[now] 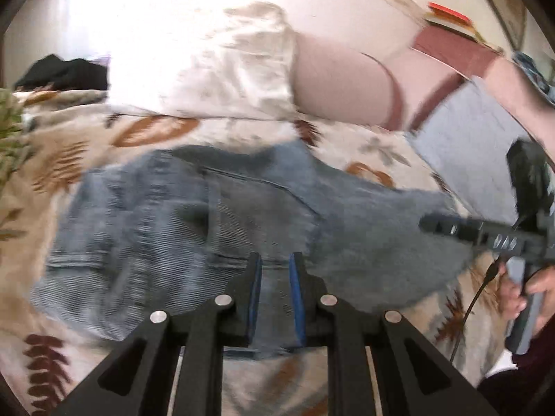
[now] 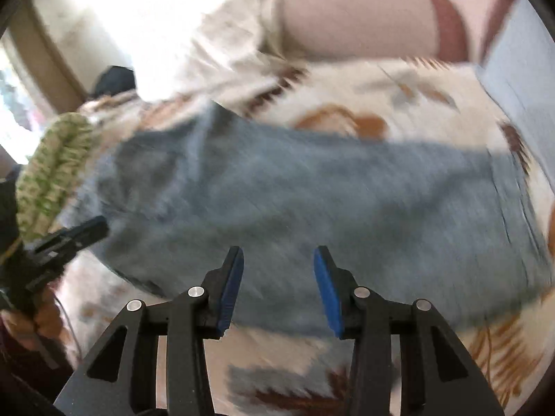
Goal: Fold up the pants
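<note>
Blue denim pants (image 1: 194, 215) lie spread across a leaf-patterned bedspread (image 1: 52, 159); both views are motion-blurred. In the left wrist view my left gripper (image 1: 274, 270) is shut on a strip of the pants' near edge, and denim fills the narrow gap between its blue pads (image 1: 256, 287). My right gripper (image 1: 426, 225) reaches in from the right over the pants, with a hand (image 1: 520, 291) on its handle. From the right wrist view the pants (image 2: 312, 201) run left to right, and the right gripper (image 2: 279, 263) stands open above their near edge, nothing pressed by its pads. The left gripper (image 2: 100, 225) shows at the left.
A white patterned pillow (image 1: 208, 62) and a pink pillow (image 1: 340, 86) lie behind the pants. A grey-blue cloth (image 1: 468, 145) sits at the right, a black garment (image 1: 66, 72) at the far left. A green-white knitted thing (image 2: 52, 173) is near the left gripper.
</note>
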The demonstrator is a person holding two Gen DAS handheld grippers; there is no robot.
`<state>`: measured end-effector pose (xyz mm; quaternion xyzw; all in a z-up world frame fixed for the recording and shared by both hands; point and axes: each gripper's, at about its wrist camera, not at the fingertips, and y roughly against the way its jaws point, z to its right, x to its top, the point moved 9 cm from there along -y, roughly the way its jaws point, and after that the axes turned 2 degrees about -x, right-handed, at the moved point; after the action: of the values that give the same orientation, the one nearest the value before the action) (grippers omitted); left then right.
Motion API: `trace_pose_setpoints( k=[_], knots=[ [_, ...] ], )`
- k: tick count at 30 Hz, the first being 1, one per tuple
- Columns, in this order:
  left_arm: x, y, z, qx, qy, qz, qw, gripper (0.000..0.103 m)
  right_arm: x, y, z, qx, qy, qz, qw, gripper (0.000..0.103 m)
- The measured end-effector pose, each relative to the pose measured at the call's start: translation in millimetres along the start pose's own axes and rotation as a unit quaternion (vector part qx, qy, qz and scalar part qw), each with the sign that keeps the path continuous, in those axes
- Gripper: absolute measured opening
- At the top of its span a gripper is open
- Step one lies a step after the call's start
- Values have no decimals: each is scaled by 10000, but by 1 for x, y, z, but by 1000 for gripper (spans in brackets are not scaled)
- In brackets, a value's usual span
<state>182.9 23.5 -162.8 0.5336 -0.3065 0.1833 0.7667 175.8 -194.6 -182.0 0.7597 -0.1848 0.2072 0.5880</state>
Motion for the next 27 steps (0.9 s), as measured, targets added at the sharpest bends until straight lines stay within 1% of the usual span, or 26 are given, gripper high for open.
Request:
trace_pose_setpoints(
  k=[3,4,5,6,8,10,13,15,16,19,20,21,22,24,27],
  knots=[
    [4,-2,-28,513,110,-51,9986,19,41,-8,-29,289,158,150,9993,43],
    [4,-3,-38,724,133,-64,9973,19,54,-13,-37,330,220,163,9991,47],
    [2,-6,-49,907,171,-121,9957,19,67,-20,-47,359,294,171,9988,47],
    [-2,-9,-56,982,217,-207,9947,19,80,-28,-57,372,381,157,9985,47],
    [-10,-17,-64,922,283,-443,9944,19,103,-49,-72,371,475,67,9982,47],
    [-16,-24,-65,956,96,-634,9933,19,116,-65,-80,366,478,-35,9982,48],
    [-15,-25,-64,869,-28,-673,9939,19,134,-95,-80,250,446,-237,9984,50],
    [-13,-24,-67,696,83,-717,9950,19,141,-109,-79,246,441,-360,9981,51],
    [-12,-25,-69,607,156,-742,9953,19,143,-118,-79,266,429,-469,9976,55],
    [-11,-25,-72,433,248,-768,9958,19,143,-138,-80,326,401,-761,9958,55],
    [-12,-25,-72,411,264,-769,9958,19,140,-146,-83,404,413,-910,9942,49],
    [-12,-25,-72,407,265,-768,9959,19,137,-152,-86,461,459,-1077,9921,38],
    [-12,-26,-71,420,255,-768,9958,19,134,-154,-88,435,532,-1168,9908,15],
    [-12,-25,-71,450,267,-773,9956,19,133,-160,-86,75,747,-1202,9899,10],
    [-12,-24,-71,490,349,-802,9950,19,137,-164,-84,-126,713,-1160,9906,8]
  ],
)
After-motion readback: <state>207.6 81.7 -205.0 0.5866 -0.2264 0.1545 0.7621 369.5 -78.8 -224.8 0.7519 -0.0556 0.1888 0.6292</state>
